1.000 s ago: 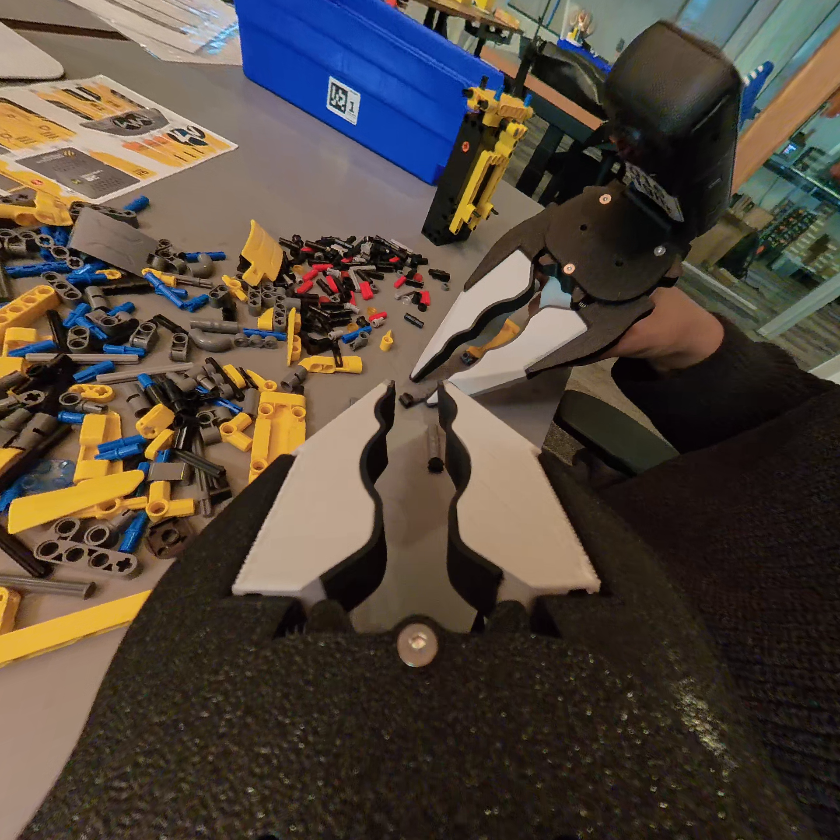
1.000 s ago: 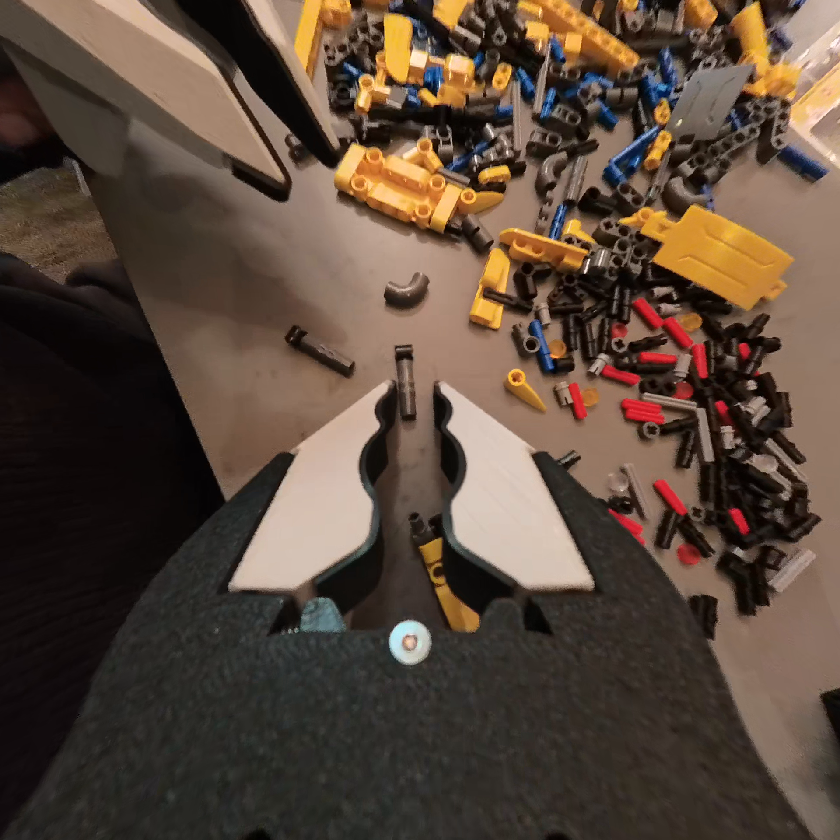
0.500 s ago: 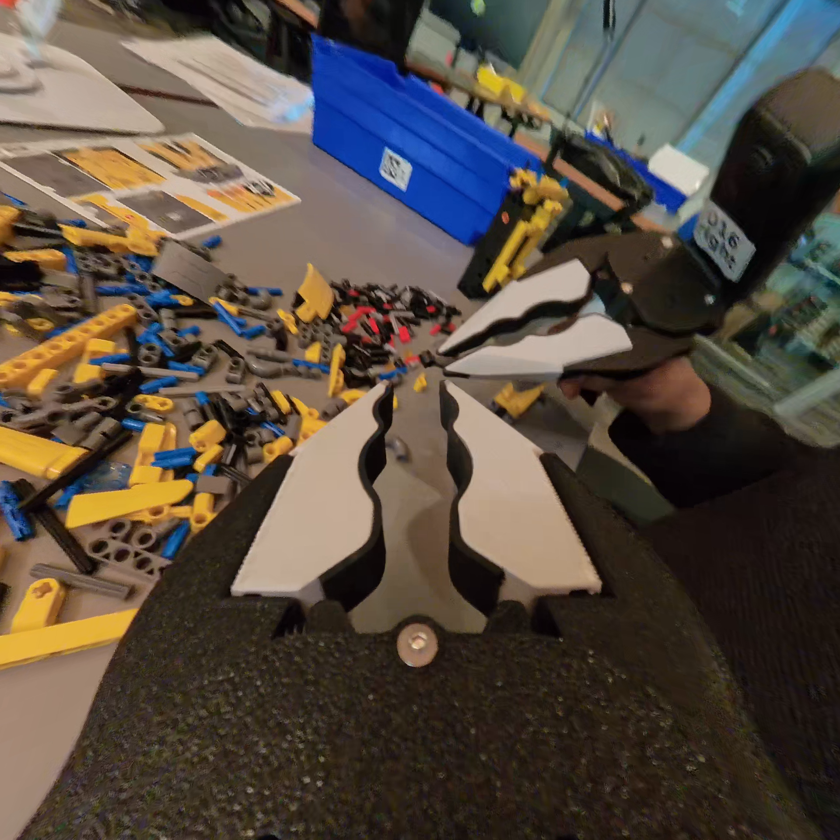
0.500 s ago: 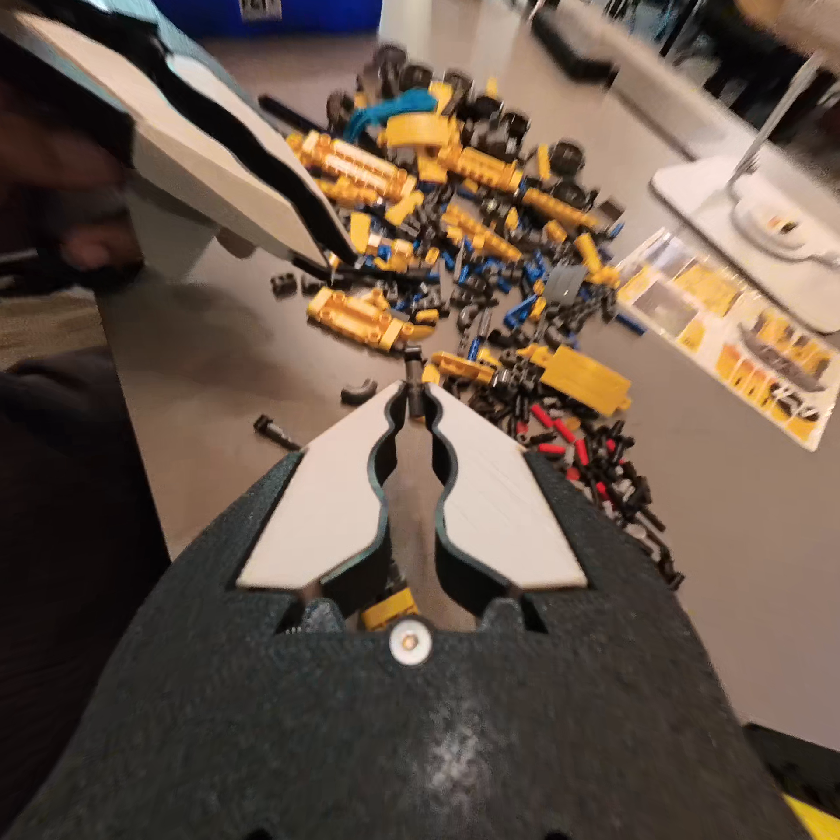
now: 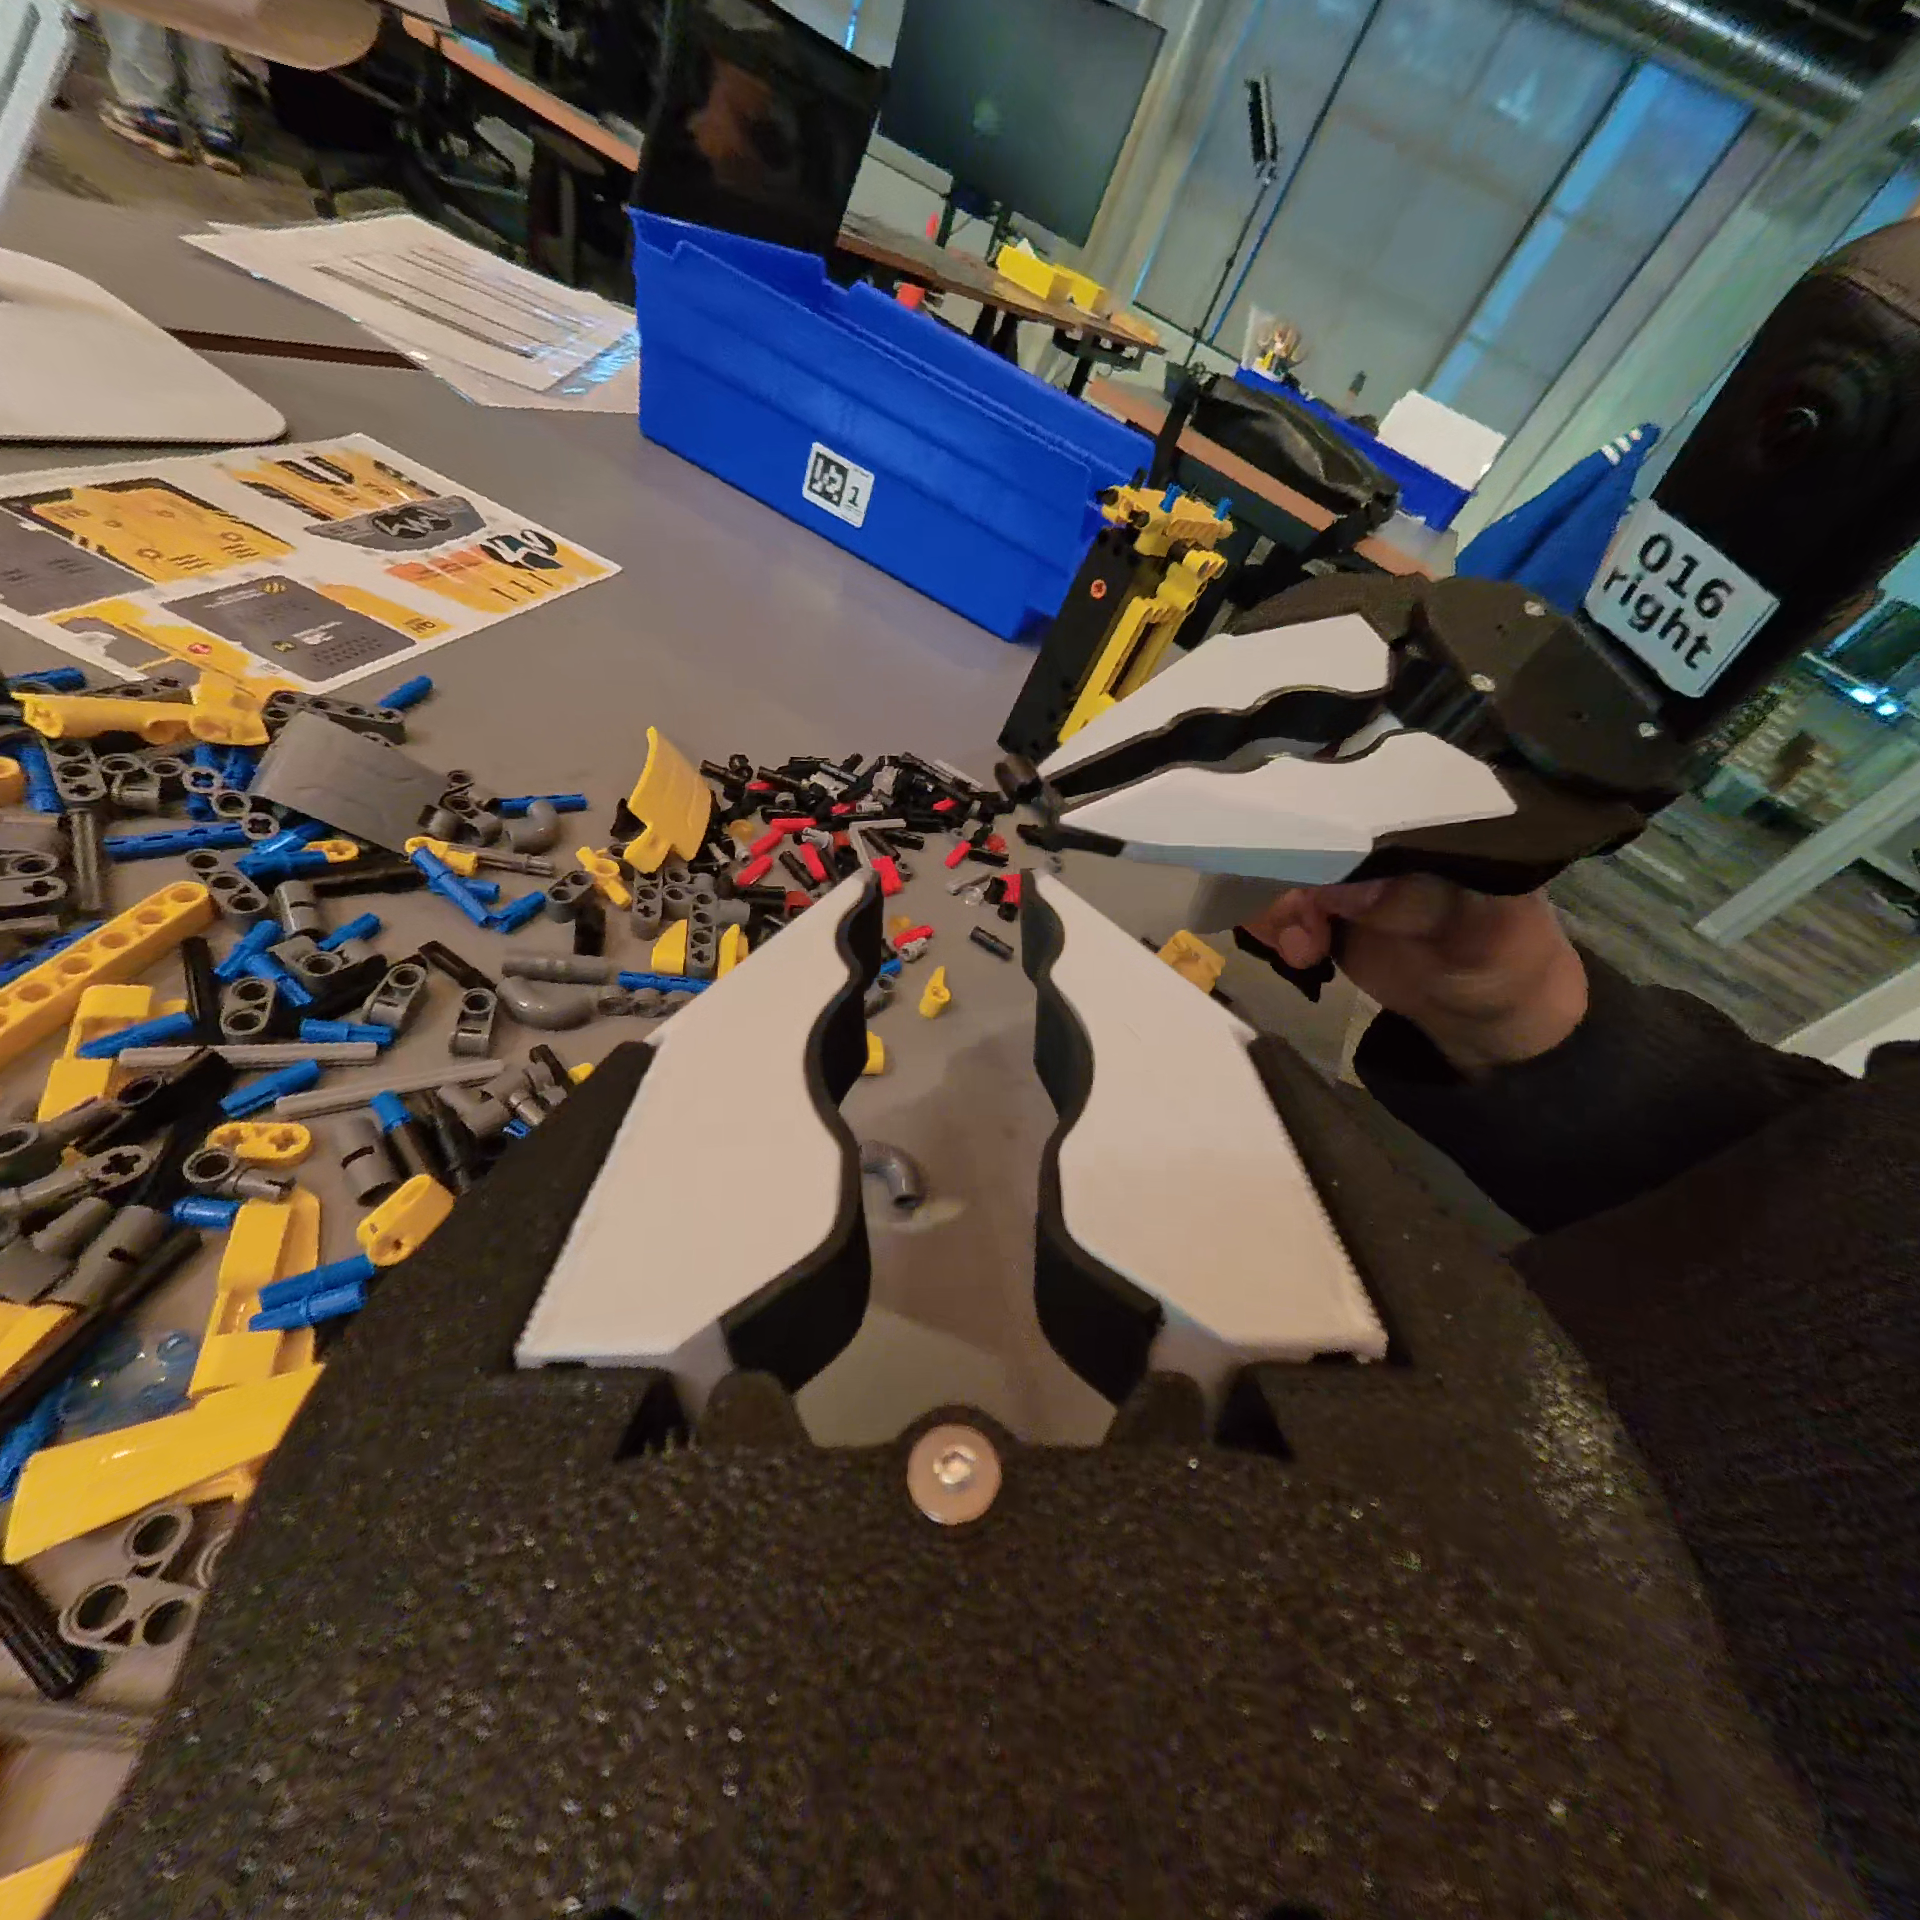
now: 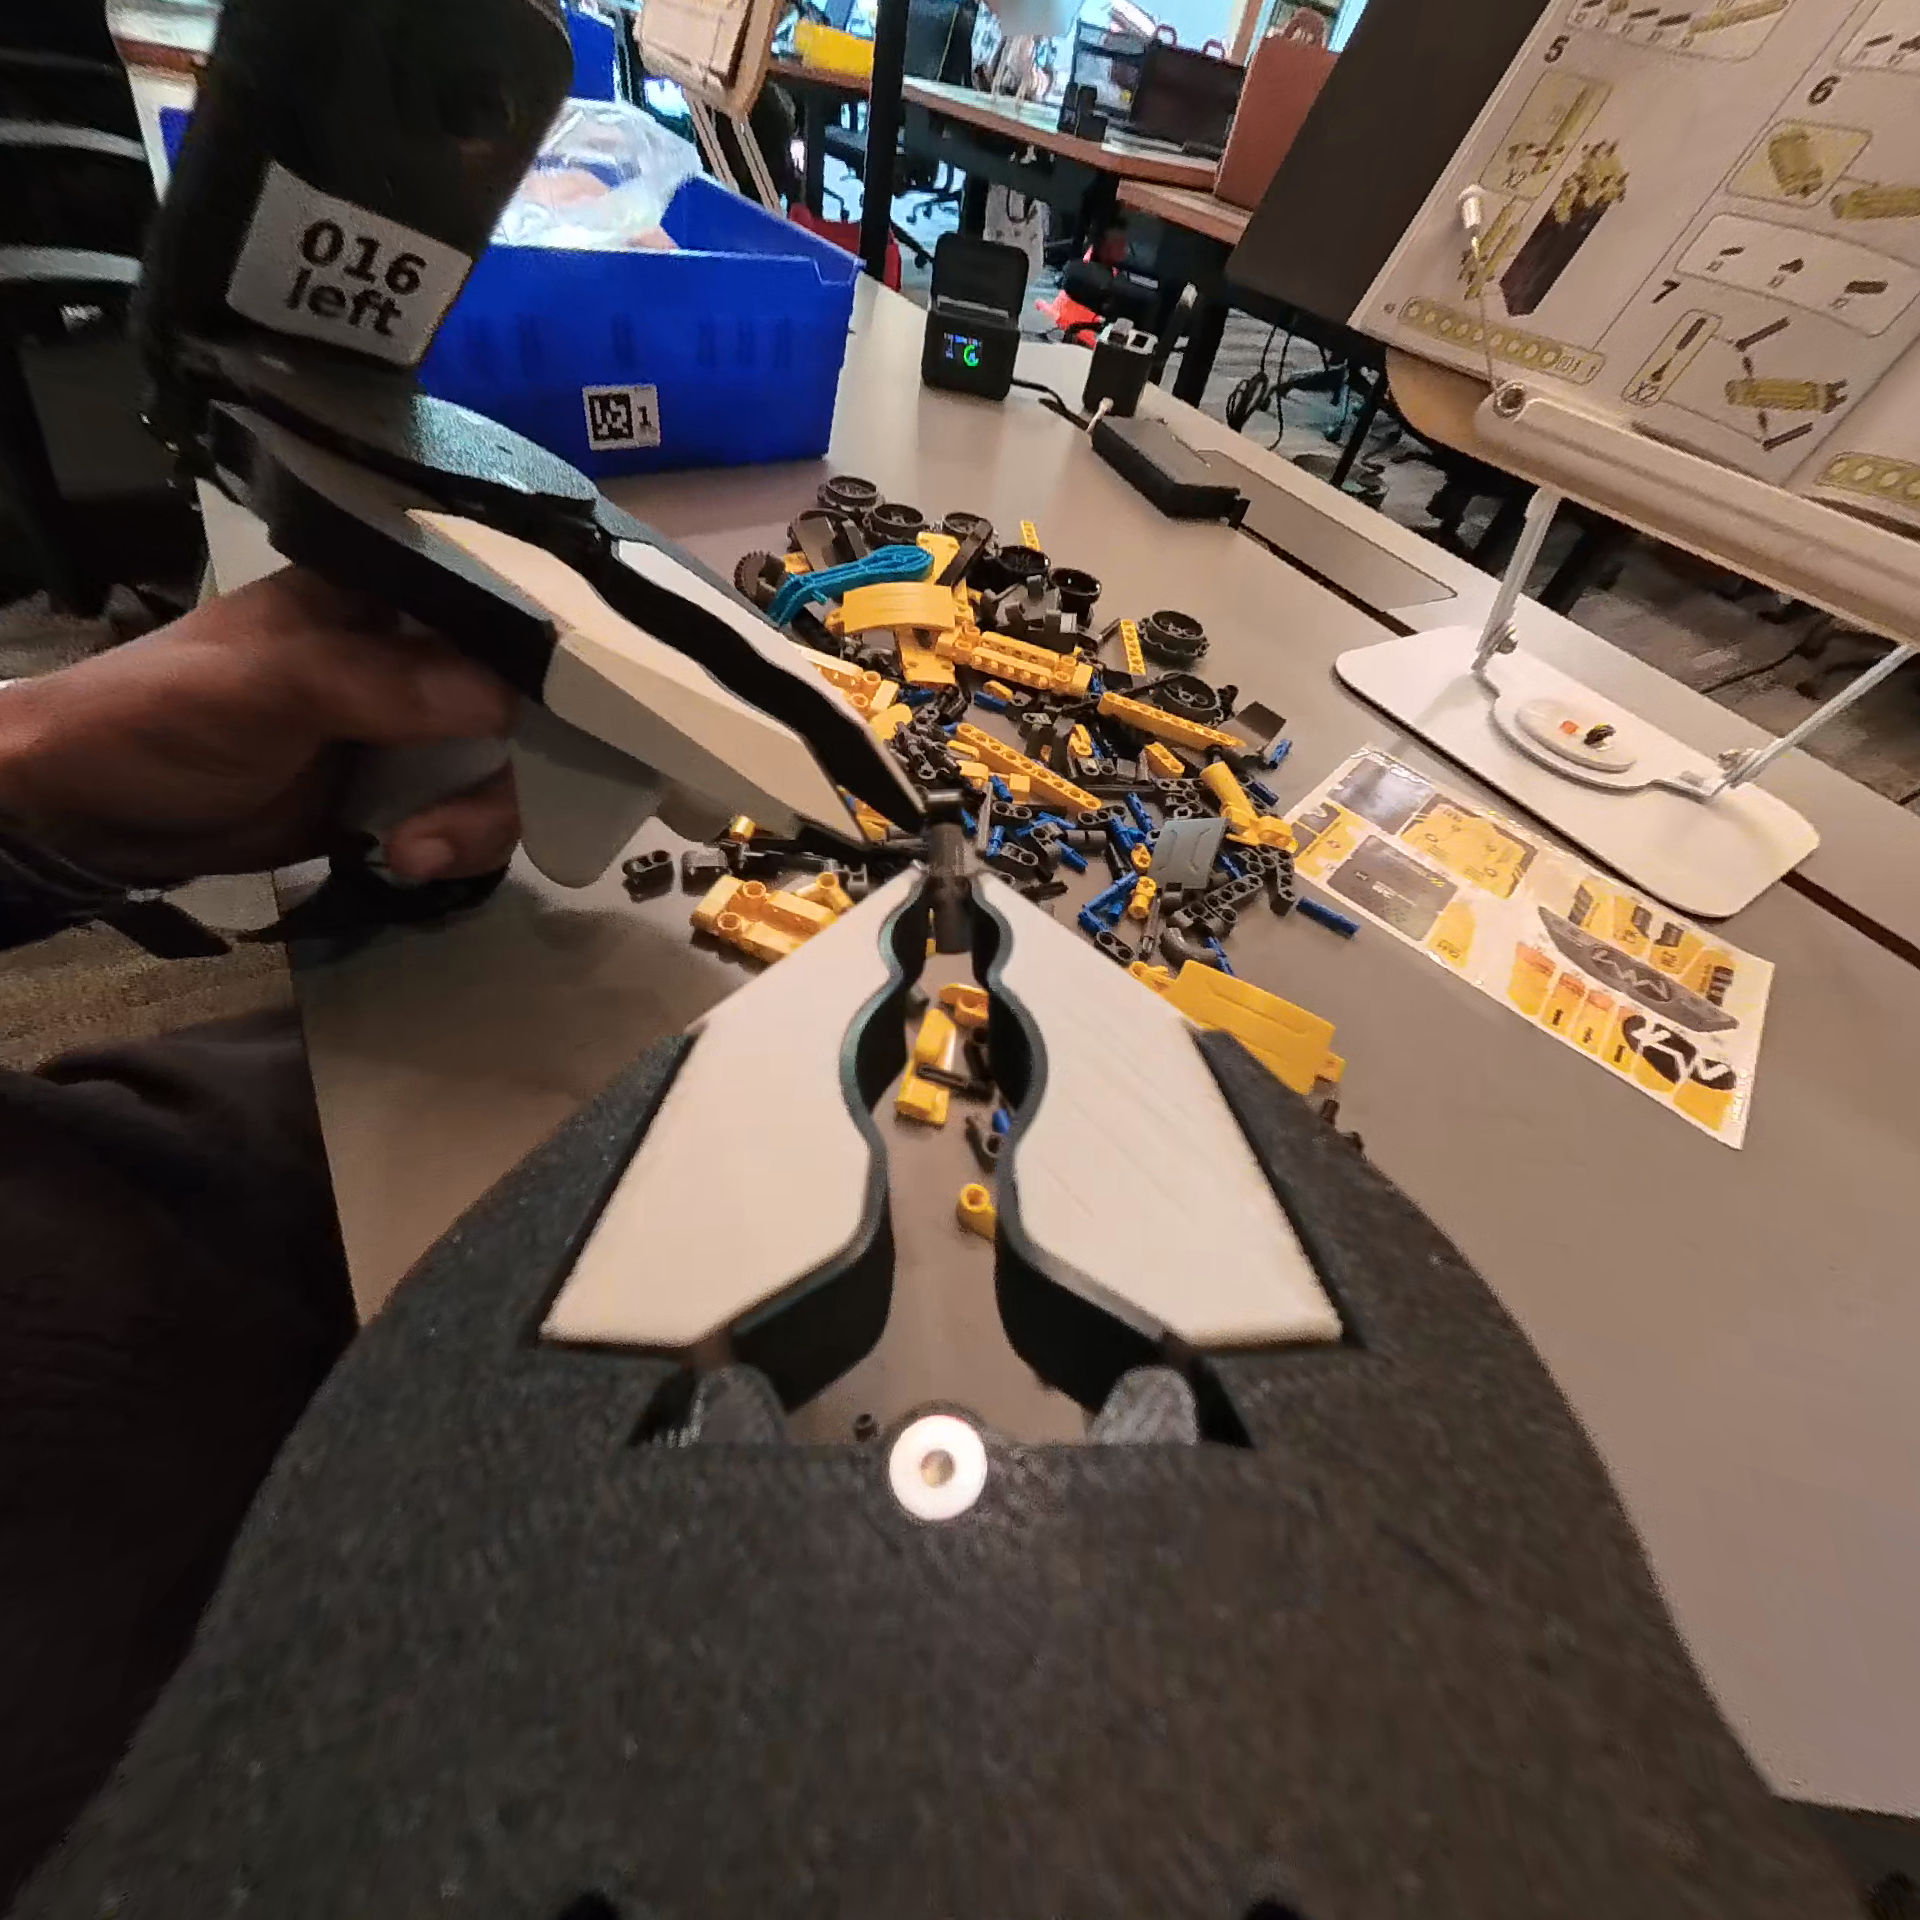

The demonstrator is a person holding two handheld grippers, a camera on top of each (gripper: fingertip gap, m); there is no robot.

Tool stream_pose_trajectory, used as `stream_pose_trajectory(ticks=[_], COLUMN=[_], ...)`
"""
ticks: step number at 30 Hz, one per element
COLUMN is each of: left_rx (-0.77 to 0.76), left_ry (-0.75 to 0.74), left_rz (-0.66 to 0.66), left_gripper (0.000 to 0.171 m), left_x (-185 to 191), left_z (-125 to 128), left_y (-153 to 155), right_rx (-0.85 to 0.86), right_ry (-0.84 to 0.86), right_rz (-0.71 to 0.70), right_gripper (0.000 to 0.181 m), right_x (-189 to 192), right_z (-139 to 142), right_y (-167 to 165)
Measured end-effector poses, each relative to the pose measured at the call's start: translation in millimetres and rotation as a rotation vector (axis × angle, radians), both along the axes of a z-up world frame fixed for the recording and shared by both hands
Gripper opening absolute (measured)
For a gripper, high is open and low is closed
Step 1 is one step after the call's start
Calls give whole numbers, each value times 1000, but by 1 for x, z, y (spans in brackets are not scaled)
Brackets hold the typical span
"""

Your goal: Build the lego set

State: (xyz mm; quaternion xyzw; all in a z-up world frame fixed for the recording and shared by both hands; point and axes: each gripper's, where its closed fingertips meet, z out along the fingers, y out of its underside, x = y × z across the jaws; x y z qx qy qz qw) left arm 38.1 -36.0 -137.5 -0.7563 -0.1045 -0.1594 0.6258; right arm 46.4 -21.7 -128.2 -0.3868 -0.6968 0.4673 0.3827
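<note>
Lower end of dark pin (image 6: pixel 948 883) hidden between right claw (image 6: pixel 948 902) tips, yellow beams (image 5: pixel 125 1455) cut off at left edge

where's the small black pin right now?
Pinched in the tips of the right gripper, the small black pin is lifted over the brick pile, next to the left gripper.

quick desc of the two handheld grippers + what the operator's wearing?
Both alike: left gripper and right gripper have textured black bodies, pale grey wedge fingers with wavy black inner pads, one silver screw, a white printed label up top. No cables visible. Dark knit sleeve on the operator.
</note>
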Motion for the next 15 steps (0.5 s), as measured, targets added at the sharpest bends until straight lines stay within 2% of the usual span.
stream_pose_trajectory(ticks=[9,15], left_rx=[167,286], left_ry=[-141,-343], left_rz=[-85,-111], left_gripper=[27,28], left_x=[14,2], left_z=[25,41], left_y=[-13,-27], right_rx=[-44,-2], right_ry=[70,122], right_rz=[33,43], right_gripper=[7,7], right_x=[1,1], right_z=[12,20], right_y=[-15,-25])
